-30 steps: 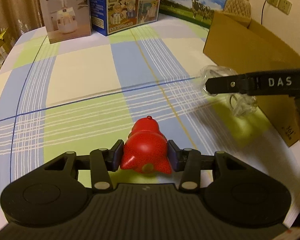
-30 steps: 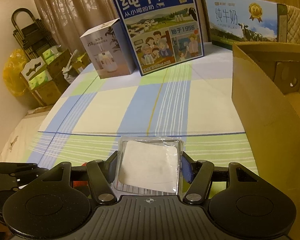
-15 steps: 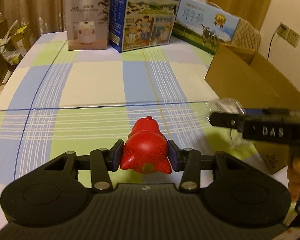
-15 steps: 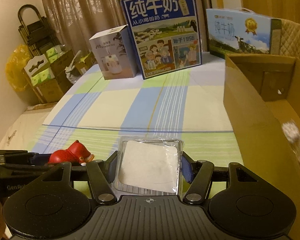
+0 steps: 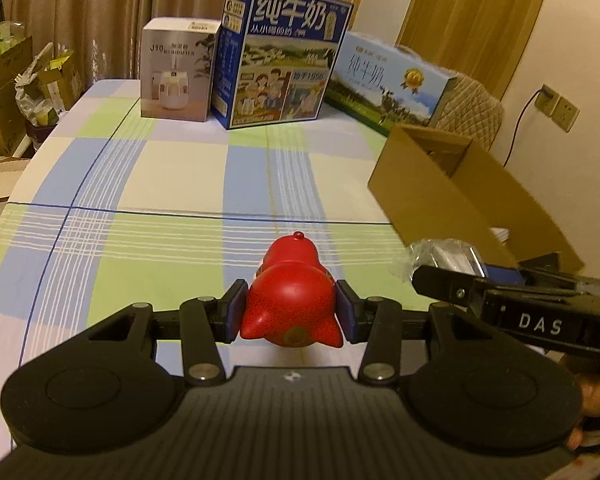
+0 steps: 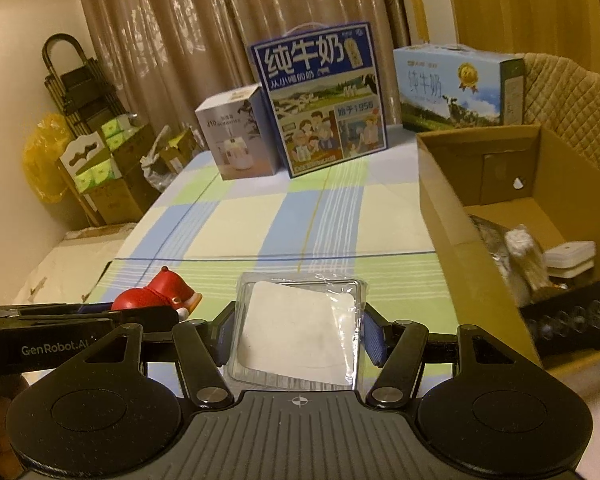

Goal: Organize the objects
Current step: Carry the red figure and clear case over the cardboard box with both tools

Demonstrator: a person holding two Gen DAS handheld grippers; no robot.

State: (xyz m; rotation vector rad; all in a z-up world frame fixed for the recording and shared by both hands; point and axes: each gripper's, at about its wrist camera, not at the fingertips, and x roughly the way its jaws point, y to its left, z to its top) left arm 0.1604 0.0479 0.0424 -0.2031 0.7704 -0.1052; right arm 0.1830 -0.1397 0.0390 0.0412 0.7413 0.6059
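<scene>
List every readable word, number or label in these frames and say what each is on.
"纯牛奶", "从小喝的奶", "始于1956": tall blue milk carton
"纯牛奶": light-blue milk carton
"J10": white humidifier box; the line beside it is too blurred
"DAS": right gripper, side
"GenRobot.AI": left gripper, side
The small print on the cartons is unreadable.

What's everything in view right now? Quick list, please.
red toy: 1, red, clamped in left tool
clear packet: 1, transparent with white pad, clamped in right tool
cardboard box: 1, brown, open, table's right side, items inside
milk cartons: 2, blue, far edge
humidifier box: 1, white, far edge left
tablecloth: 1, checked blue, green, cream
left tool: 1, black
right tool: 1, black
</scene>
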